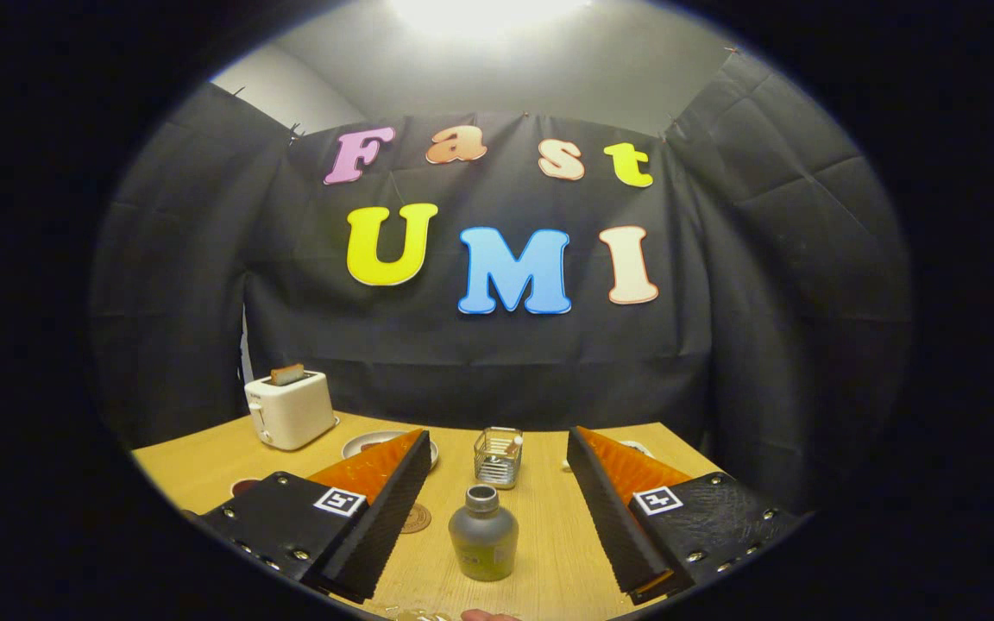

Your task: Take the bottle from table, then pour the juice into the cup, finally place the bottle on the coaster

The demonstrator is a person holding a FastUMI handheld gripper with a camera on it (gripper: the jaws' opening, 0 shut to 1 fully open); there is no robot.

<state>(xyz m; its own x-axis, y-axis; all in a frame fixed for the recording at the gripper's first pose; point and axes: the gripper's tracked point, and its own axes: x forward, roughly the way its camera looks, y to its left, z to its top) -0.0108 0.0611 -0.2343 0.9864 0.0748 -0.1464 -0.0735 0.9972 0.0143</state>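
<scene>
A small frosted bottle [483, 535] with an open neck and greenish juice at its bottom stands upright on the wooden table [549, 552]. It sits between my two fingers, closer to the left one, with a gap on each side. My gripper [497, 440] is open and holds nothing. A round brown coaster [416, 518] lies on the table just left of the bottle, partly hidden by the left finger [376, 509]. I cannot make out a cup.
A white toaster [290, 409] with toast stands at the back left. A plate [368, 445] lies behind the left finger. A small wire basket [498, 457] stands beyond the bottle. Another plate edge [635, 447] peeks behind the right finger. Black cloth walls close the back.
</scene>
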